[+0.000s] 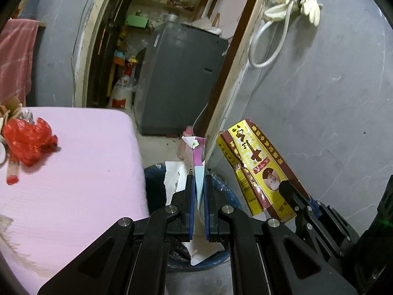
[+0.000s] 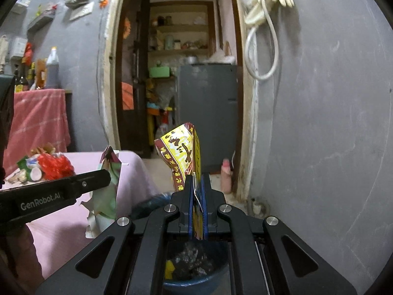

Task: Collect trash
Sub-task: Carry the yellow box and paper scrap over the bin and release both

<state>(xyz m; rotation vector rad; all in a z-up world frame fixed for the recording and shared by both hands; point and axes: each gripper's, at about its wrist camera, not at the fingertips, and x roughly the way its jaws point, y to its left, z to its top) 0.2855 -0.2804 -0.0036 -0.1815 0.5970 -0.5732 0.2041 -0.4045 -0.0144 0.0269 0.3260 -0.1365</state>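
Note:
My left gripper (image 1: 199,179) is shut on a torn white and purple paper carton (image 1: 198,157), held upright over a blue trash bin (image 1: 157,179) lined with a dark bag. My right gripper (image 2: 196,179) is shut on a flattened yellow and maroon cardboard box (image 2: 180,154), held above the same bin (image 2: 194,282), which has dark trash inside. That box also shows in the left wrist view (image 1: 260,169), right of my left gripper. The left gripper and its carton (image 2: 108,186) show in the right wrist view at left.
A table with a pink cloth (image 1: 73,172) stands left of the bin, with a red plastic bag (image 1: 28,140) and other scraps at its far left. A grey wall (image 1: 319,98) is at right. A doorway with a grey fridge (image 1: 181,81) lies ahead.

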